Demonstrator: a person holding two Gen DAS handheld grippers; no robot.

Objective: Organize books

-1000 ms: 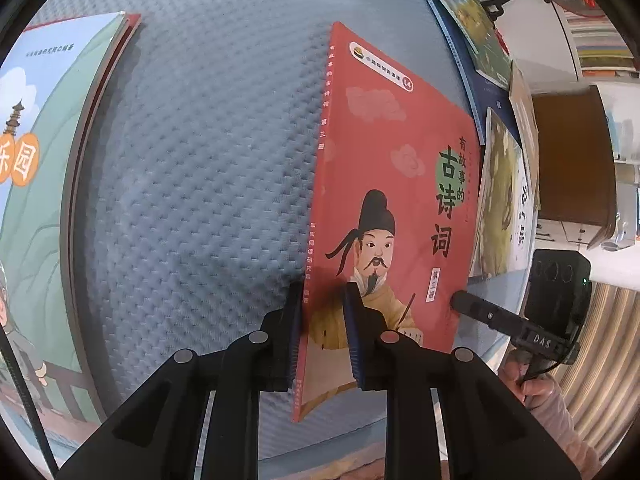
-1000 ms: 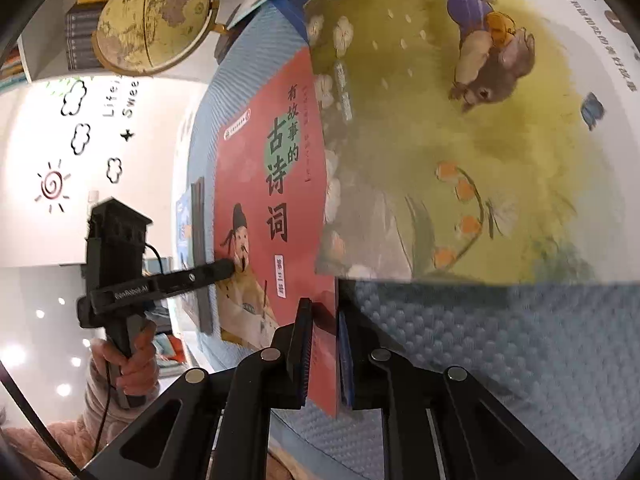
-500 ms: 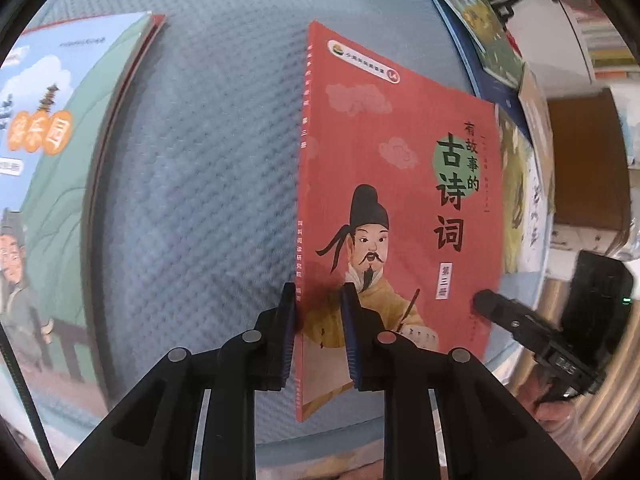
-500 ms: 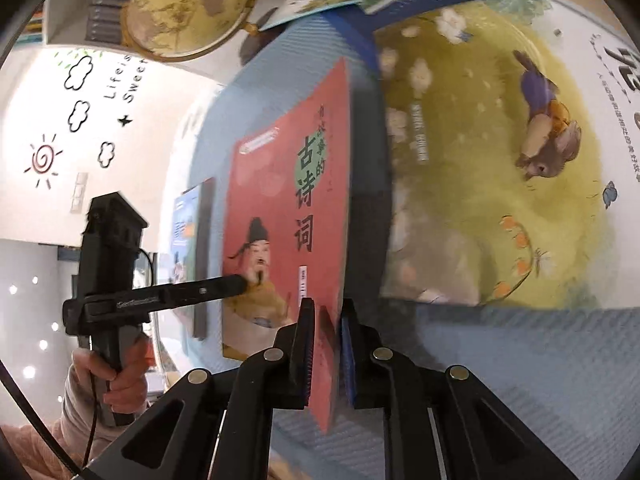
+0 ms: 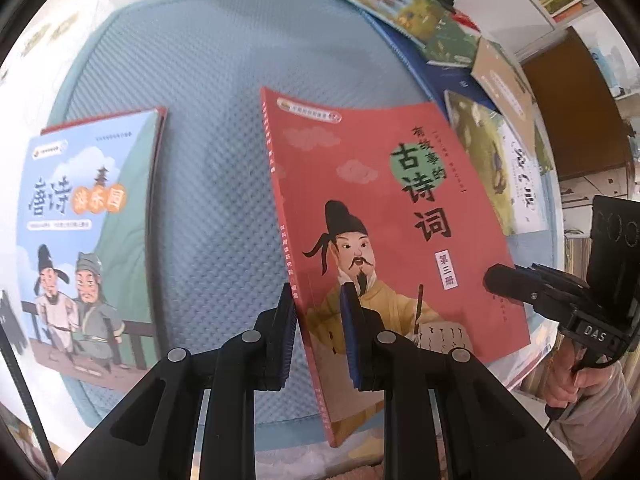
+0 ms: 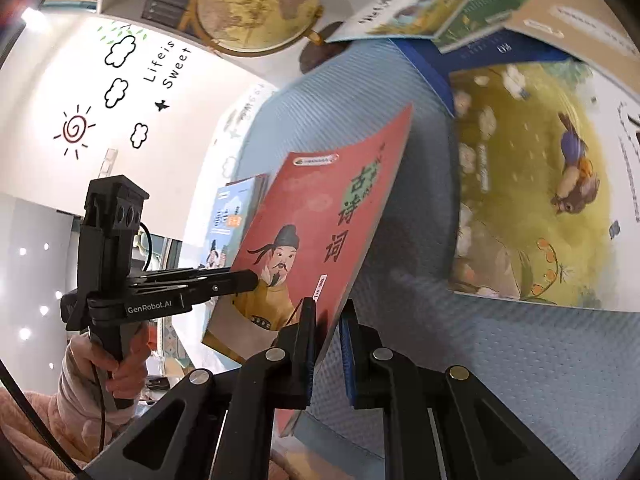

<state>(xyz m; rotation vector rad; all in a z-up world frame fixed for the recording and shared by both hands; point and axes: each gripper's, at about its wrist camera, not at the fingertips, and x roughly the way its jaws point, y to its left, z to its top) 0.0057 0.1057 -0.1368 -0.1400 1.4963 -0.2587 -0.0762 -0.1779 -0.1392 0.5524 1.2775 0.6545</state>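
Note:
A red book (image 5: 384,216) with a bearded scholar on its cover is held up off the blue mat (image 5: 224,80) by both grippers. My left gripper (image 5: 318,336) is shut on its spine edge near the bottom. My right gripper (image 6: 328,344) is shut on the opposite long edge; the red book (image 6: 312,232) tilts up in that view. The right gripper also shows at the book's right edge in the left wrist view (image 5: 520,284). A light blue book (image 5: 88,232) with two figures lies flat on the mat to the left.
A loose pile of picture books (image 5: 492,128) lies at the mat's right side, with a large yellow-green one (image 6: 532,200) nearest. A globe (image 6: 256,4) stands at the back by shelves of books. The mat's front edge (image 5: 280,436) is close.
The red book has been lifted higher off the mat and carried left, away from the yellow-green book. More of the light blue book shows at the left.

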